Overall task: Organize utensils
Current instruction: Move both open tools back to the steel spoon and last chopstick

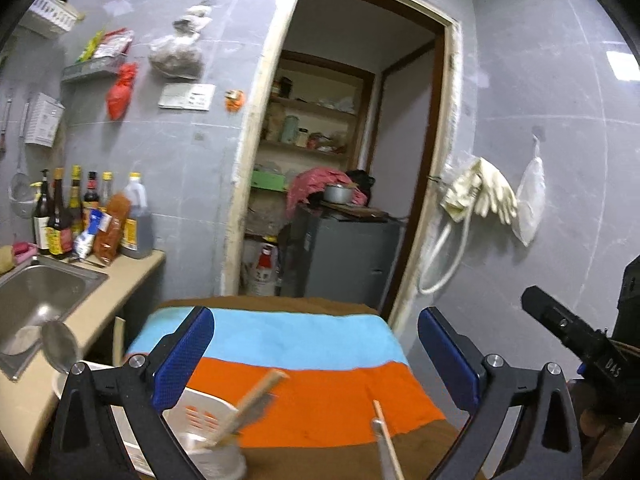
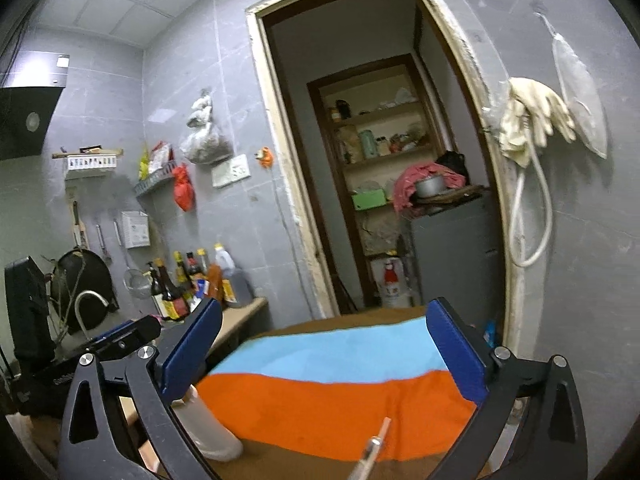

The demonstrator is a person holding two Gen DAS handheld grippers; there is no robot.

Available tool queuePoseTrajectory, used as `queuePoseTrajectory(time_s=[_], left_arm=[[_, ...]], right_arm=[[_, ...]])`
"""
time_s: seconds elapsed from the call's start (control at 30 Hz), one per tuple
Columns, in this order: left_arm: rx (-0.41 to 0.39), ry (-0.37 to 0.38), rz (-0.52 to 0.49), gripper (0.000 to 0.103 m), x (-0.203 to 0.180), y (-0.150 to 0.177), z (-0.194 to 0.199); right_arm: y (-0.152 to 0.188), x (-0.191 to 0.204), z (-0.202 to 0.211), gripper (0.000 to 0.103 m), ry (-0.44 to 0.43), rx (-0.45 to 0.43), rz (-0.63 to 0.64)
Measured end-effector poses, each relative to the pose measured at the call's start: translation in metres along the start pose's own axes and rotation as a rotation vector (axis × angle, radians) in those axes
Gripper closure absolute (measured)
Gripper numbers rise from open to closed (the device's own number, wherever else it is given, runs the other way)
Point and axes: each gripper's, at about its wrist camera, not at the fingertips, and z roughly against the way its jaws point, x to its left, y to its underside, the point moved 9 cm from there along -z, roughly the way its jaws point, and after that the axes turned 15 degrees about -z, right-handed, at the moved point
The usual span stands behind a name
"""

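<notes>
Left gripper (image 1: 316,360): I read the fingers as spread wide, nothing between them but cloth.
Right gripper (image 2: 324,356): same, fingers wide apart and empty.
Table (image 1: 320,456): brown top, an orange-and-blue cloth (image 1: 320,392) laid across the middle toward the far edge.
Utensils: a wooden-handled one (image 1: 250,402) leans in the clear cup (image 1: 216,456) at the near-left corner; a chopstick and metal handle (image 1: 386,446) poke up at the near edge (their lower ends are cut off, so I can't tell what holds them).
White rack (image 1: 202,416): just behind the cup.
Ladle (image 1: 60,346): stands off the table's left edge, beside the sink (image 1: 40,296).
Risk: the cup looks light with a long handle leaning out; I judge a finger clipping it on the way past would tip it over.
Risk: both grippers work close together over the near edge, so they could knock each other.
</notes>
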Motion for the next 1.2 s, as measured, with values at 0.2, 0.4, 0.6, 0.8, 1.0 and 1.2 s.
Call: queuePoseTrajectory(time_s=[0.2, 0.4, 0.6, 0.8, 1.0, 1.2], left_arm=[[0.026, 0.073, -0.042, 0.001, -0.043, 0.007, -0.009], [0.055, 0.117, -0.058, 0.001, -0.067, 0.018, -0.018], [0.113, 0.164, -0.073, 0.001, -0.088, 0.035, -0.025], [0.210, 0.206, -0.057, 0.001, -0.101, 0.064, -0.037], [0.299, 0.183, -0.072, 0.001, -0.104, 0.090, -0.054], [0.396, 0.157, -0.015, 0.001, -0.096, 0.116, -0.074]], right_arm=[[-0.002, -0.041, 0.013, 0.002, 0.066, 0.005, -0.011], [0.003, -0.074, 0.020, 0.002, 0.119, 0.023, -0.020], [0.015, -0.101, 0.020, 0.002, 0.165, 0.067, -0.022], [0.027, -0.129, 0.013, 0.002, 0.194, 0.117, -0.058], [0.051, -0.153, -0.008, 0.002, 0.207, 0.201, -0.098], [0.083, -0.168, -0.031, 0.003, 0.203, 0.294, -0.148]])
